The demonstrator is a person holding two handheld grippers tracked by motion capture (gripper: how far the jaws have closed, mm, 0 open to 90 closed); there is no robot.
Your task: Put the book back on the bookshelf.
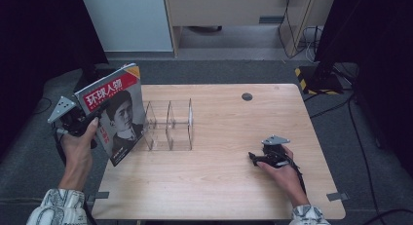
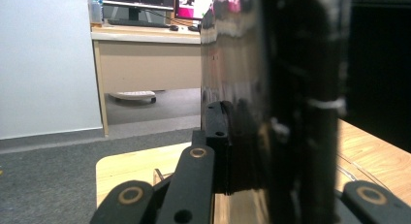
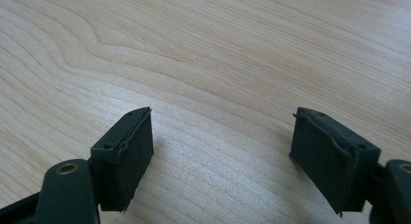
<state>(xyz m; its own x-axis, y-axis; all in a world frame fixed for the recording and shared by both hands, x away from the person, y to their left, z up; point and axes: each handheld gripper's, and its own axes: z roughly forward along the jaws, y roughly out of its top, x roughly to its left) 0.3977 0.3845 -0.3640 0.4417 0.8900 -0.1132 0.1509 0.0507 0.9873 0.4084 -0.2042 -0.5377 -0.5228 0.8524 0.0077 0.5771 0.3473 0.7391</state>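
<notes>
The left gripper (image 1: 92, 121) is clamped on the magazine (image 1: 118, 113), held upright off the table's left edge beside the clear divider rack (image 1: 169, 125), insertion pending; the right gripper (image 1: 258, 158) rests wide open and empty on the table (image 1: 229, 186).

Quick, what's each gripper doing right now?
Left gripper: closed, holding the magazine.
Right gripper: open, holding nothing, above the table.

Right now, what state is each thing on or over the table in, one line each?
Magazine: closed, held upright and tilted at the table's left edge.
Left gripper: shut on the magazine.
Right gripper: open, empty, low over bare wood.
Clear rack: upright on the table, slots empty.
Table: bare wood around the rack.
</notes>
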